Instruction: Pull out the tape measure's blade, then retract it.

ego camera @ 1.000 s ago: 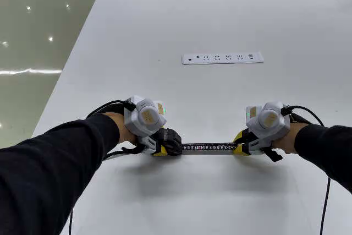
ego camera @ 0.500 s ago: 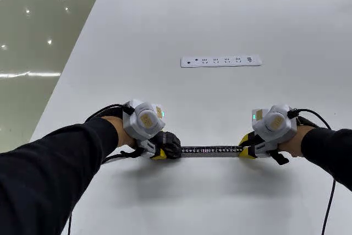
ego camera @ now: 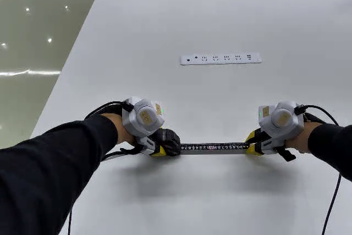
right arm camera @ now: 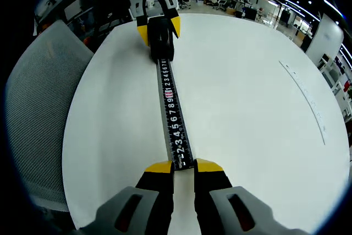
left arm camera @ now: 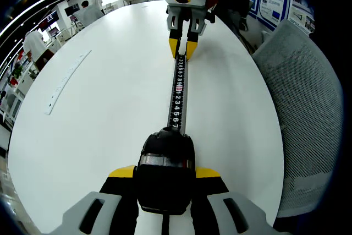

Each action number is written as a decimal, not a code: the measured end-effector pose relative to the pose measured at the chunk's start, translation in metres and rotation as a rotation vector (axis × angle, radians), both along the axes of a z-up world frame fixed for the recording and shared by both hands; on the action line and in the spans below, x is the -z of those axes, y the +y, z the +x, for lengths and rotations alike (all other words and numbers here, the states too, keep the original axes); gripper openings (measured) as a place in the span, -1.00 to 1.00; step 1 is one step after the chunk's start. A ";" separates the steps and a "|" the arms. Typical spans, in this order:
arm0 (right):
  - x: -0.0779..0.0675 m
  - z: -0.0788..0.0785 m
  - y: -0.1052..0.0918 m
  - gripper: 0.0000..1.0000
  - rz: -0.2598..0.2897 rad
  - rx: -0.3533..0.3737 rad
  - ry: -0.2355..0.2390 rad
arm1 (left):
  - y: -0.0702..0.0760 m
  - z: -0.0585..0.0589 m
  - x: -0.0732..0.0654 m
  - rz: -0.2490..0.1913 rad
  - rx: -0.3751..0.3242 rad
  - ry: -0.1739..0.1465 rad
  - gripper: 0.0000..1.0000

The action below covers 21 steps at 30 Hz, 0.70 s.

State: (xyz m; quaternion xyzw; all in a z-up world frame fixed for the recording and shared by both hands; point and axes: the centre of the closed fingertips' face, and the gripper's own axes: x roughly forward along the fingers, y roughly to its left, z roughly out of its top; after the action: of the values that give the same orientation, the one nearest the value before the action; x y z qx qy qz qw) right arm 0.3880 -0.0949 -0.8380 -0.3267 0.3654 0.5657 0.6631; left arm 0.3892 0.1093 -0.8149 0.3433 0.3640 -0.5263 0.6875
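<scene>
— White and smooth, the surface (ego camera: pixel 220 15) is the biggest thing. What is around it?
— Shiny green floor (ego camera: pixel 33 37) on the left, with lights glinting in it. In the left gripper view, a grey chair (left arm camera: pixel 308 108) made of net stands by the edge of the surface.
— Is anything lying on the surface?
— A long, flat, white power strip (ego camera: pixel 220 59) with a row of sockets. It lies well apart from the work, farther from the person.
— And the tongs?
— The left tongs (ego camera: pixel 160 151) are grey with yellow tips. They are clenched on the tape measure (ego camera: pixel 168 141), a chunky, rounded black box near the person's edge of the surface. The right tongs (ego camera: pixel 252 148) look the same and pinch the end of the blade (ego camera: pixel 214 147).
— Where does the blade run?
— It is a thin, flat strip, black with white numbers and a red mark. It runs straight from the tape measure to the right tongs. I cannot tell if it touches the surface or hangs just above it. The two tongs face each other with the blade between them.
</scene>
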 end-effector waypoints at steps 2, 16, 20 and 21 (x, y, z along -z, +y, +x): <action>-0.001 -0.001 -0.002 -0.85 -0.002 0.003 0.001 | 0.000 0.000 0.000 -0.001 -0.001 0.000 -0.34; -0.001 -0.001 -0.018 -0.85 -0.009 0.028 -0.001 | 0.000 0.000 0.000 0.000 -0.005 0.001 -0.34; -0.003 -0.001 -0.021 -0.85 -0.011 0.032 -0.001 | 0.000 0.001 0.000 0.000 -0.005 0.001 -0.34; -0.003 -0.001 -0.022 -0.85 -0.013 0.036 -0.001 | 0.000 0.001 0.000 0.000 -0.006 0.001 -0.34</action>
State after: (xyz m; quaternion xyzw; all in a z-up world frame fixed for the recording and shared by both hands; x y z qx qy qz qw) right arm 0.3871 -0.1169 -0.8346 -0.3247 0.3745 0.5513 0.6711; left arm 0.3899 0.1096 -0.8153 0.3419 0.3652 -0.5246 0.6888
